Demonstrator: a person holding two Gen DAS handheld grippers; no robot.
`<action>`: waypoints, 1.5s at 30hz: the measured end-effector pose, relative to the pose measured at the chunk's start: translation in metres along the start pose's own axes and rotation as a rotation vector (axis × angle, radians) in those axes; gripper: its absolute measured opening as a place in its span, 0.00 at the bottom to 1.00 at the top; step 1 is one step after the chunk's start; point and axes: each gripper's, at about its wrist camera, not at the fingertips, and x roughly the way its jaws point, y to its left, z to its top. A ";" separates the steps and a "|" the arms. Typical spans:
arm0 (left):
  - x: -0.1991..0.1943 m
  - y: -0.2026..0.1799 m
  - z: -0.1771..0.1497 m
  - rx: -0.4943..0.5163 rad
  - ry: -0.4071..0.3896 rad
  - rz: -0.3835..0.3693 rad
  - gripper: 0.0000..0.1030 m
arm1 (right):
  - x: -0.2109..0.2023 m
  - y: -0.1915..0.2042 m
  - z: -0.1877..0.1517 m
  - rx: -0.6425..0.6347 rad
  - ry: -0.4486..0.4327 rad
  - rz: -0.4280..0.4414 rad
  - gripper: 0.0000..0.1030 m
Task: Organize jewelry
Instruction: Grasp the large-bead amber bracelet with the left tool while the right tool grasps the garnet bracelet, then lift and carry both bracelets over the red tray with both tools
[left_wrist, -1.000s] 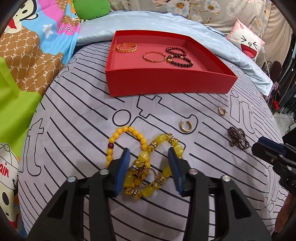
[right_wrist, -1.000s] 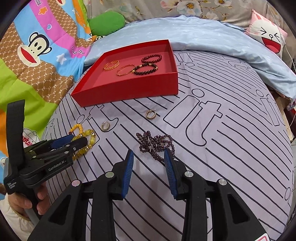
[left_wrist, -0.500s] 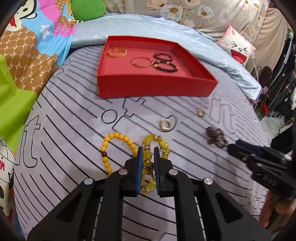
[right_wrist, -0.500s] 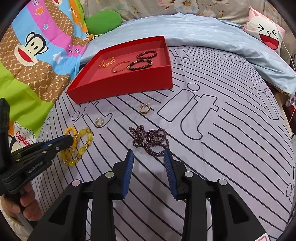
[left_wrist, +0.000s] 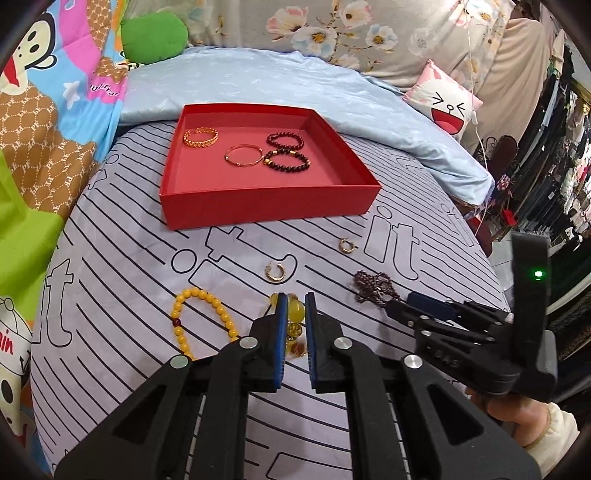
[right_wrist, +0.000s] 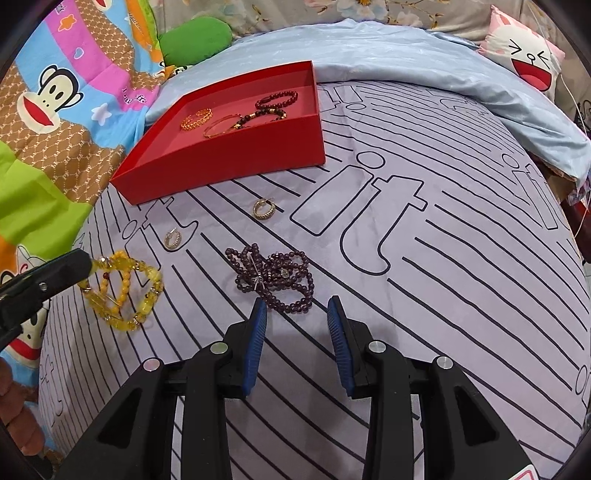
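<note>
My left gripper (left_wrist: 294, 314) is shut on the chunky yellow bead bracelet (left_wrist: 294, 312) and lifts it off the bed; it also shows in the right wrist view (right_wrist: 125, 291). A string of round yellow beads (left_wrist: 201, 314) lies to its left. My right gripper (right_wrist: 297, 317) is open, just short of a dark purple bead necklace (right_wrist: 275, 275). Two gold hoop earrings (left_wrist: 275, 272) (left_wrist: 347, 245) lie on the sheet. The red tray (left_wrist: 266, 203) holds two gold bangles (left_wrist: 201, 136) and two dark bead bracelets (left_wrist: 286, 158).
A striped lilac sheet (right_wrist: 443, 258) covers the bed. A pale blue quilt (left_wrist: 277, 85) lies behind the tray. A cartoon blanket (right_wrist: 55, 92), a green cushion (left_wrist: 155, 37) and a white face pillow (left_wrist: 447, 107) lie around the edges.
My left gripper closed on the chunky yellow bracelet and raised it. My right gripper moved closer to the purple necklace and stayed open.
</note>
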 end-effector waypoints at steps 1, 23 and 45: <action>-0.001 -0.001 0.000 0.001 -0.002 -0.003 0.09 | 0.001 0.000 0.001 0.000 -0.002 0.002 0.33; -0.001 0.019 -0.019 -0.040 0.038 0.021 0.08 | -0.029 0.016 0.010 -0.035 -0.080 0.081 0.03; -0.034 0.002 0.018 -0.001 -0.049 -0.057 0.00 | -0.079 0.024 0.043 -0.030 -0.192 0.151 0.03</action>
